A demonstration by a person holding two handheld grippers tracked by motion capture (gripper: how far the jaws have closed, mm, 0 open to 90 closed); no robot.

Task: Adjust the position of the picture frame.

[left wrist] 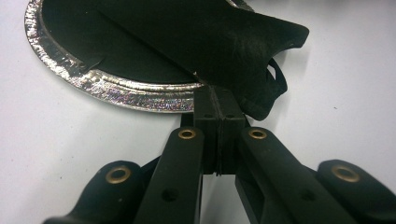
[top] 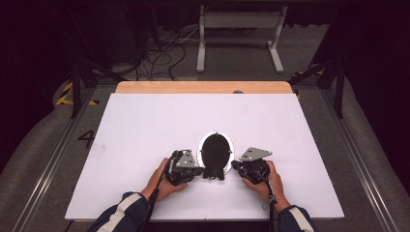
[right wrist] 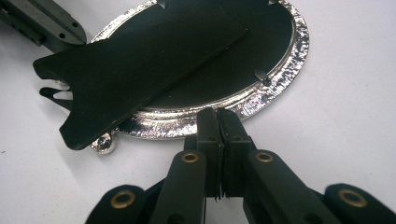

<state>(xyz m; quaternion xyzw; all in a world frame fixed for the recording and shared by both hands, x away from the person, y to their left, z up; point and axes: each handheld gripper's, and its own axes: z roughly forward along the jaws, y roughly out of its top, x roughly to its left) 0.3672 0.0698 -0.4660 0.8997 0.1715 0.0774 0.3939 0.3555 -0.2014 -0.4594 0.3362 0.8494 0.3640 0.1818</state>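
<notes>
An oval silver picture frame (top: 215, 145) lies face down on the white table, black back up. Its black stand flap (left wrist: 224, 42) (right wrist: 135, 60) lies at an angle across the back and overhangs the shiny rim (left wrist: 116, 91) (right wrist: 280, 79). My left gripper (top: 202, 170) (left wrist: 218, 93) is shut, its tips at the rim just under the flap's edge; nothing shows between its jaws. My right gripper (top: 234, 166) (right wrist: 217, 114) is shut too, tips against the rim on the frame's other side. The left gripper (right wrist: 42, 21) also appears at the top left of the right gripper view.
The white board (top: 145, 125) stretches wide around the frame, with a wooden strip (top: 203, 87) along its far edge. Beyond it stand a white metal stand (top: 239, 36) and loose cables (top: 164, 53) on the floor. Metal rails run along both sides.
</notes>
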